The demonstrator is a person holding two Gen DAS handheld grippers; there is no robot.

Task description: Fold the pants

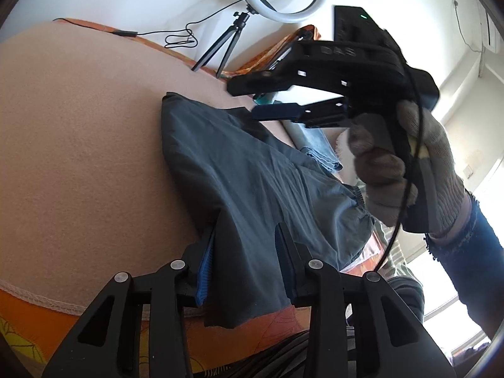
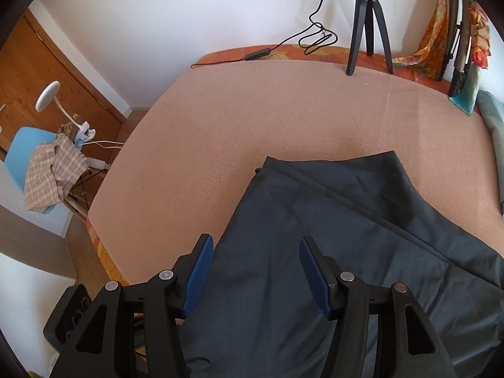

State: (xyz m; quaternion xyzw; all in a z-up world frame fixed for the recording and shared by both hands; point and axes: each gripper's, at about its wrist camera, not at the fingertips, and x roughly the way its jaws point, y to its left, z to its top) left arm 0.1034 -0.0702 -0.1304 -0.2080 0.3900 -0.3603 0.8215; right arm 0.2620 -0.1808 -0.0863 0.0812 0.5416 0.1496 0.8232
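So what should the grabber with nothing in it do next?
Probably drop onto the dark pants and pinch them: the right gripper hangs open above the cloth, while the left gripper has a fold between its fingers.

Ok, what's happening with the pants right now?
Left gripper has pants cloth between its fingers. Right gripper open above them. Nothing in the way.

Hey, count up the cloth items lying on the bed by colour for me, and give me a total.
Dark grey: 1, the pants
Light blue denim: 1, the jeans
Grey-green: 1, a folded cloth at the bed's far right edge
Pink: 1, the blanket everything lies on
Total: 4
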